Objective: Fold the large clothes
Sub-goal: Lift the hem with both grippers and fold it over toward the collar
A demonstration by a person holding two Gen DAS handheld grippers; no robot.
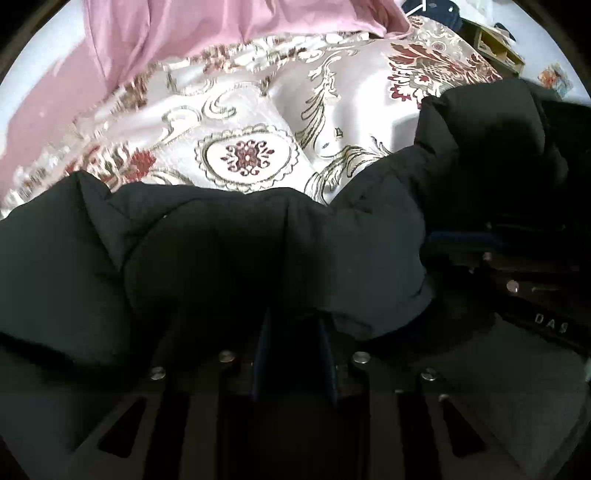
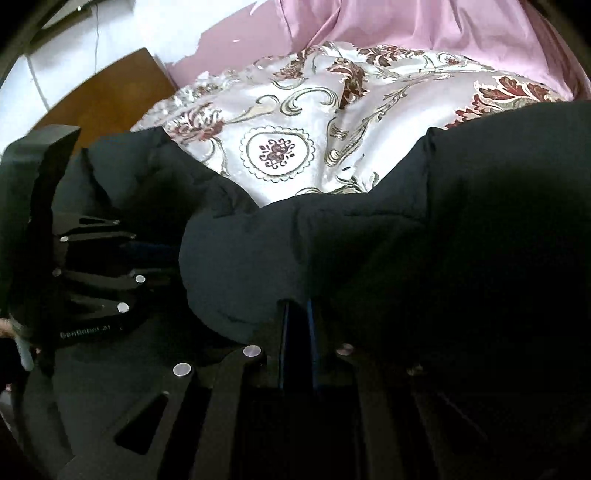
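Both grippers are clamped on one black padded jacket (image 1: 229, 251), which lies bunched across the near part of the patterned bedspread (image 1: 258, 122). Left gripper (image 1: 295, 328): its fingers are closed on a fold of the jacket's edge. Right gripper (image 2: 297, 321): likewise pinching the puffy fabric. Each gripper appears at the side of the other's view, close by. Pink fabric (image 2: 424, 26) sits beyond the bedspread, and a brown wooden surface (image 2: 114, 88) beside its far corner.
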